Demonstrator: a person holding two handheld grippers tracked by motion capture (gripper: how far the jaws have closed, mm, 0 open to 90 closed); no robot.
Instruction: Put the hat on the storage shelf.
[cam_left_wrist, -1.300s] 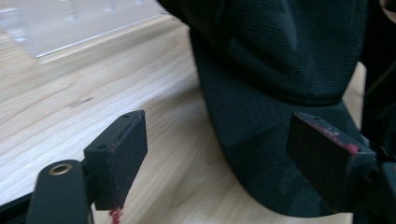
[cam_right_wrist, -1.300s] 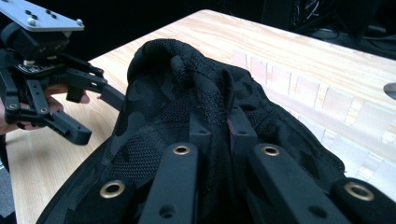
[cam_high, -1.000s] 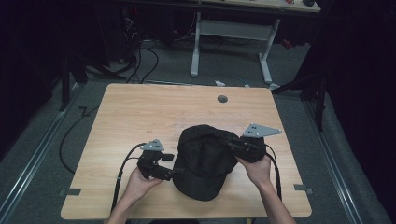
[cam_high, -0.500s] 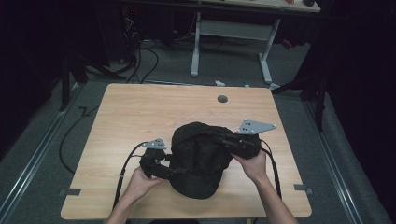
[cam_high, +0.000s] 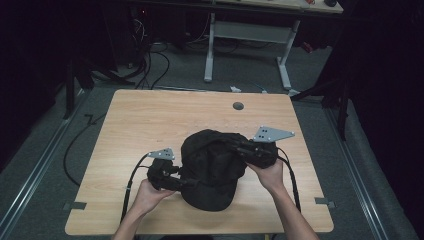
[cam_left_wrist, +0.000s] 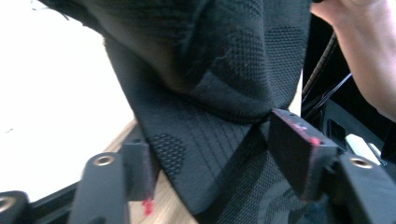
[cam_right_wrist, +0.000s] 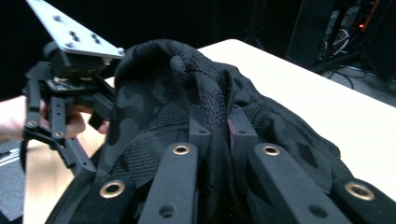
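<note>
Item: black knit garment (cam_high: 212, 170), bunched at the near centre of the table (cam_high: 150, 120); no containers present.
Since a second ago you have gathered it taller; your right gripper (cam_right_wrist: 218, 135) pinches a fold, your left gripper (cam_left_wrist: 210, 154) straddles the hem, jaws spread.

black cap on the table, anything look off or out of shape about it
Yes. The black cap is crumpled: its crown is bunched into folds rather than rounded. The right gripper pinches a ridge of that fabric between shut jaws, while the left gripper straddles the cap's edge with jaws apart. No tear or other damage is visible.
</note>
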